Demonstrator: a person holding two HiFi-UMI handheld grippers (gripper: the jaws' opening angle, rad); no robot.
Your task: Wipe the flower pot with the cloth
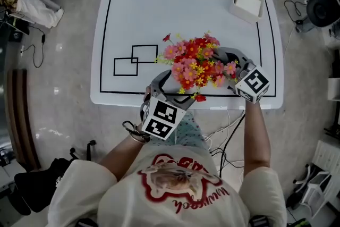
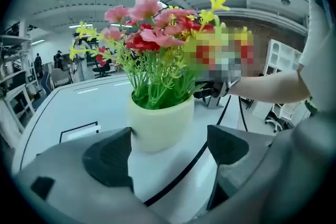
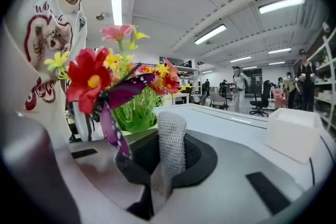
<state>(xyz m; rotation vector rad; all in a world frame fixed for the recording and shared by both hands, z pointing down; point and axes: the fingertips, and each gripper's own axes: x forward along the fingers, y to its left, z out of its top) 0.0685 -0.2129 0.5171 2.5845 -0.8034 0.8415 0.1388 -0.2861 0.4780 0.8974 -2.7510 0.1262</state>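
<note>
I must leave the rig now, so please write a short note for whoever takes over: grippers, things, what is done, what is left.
Left gripper: open, jaws either side of the flower pot, one pad at its wall, not closed on it.
Right gripper: shut on the cloth, held up beside the flowers.
Pot: upright near the front edge of the table.
Done: cloth in hand, pot bracketed.
Left: probably steady the pot, bring the cloth to its wall, wipe. No cloth contact shows.
</note>
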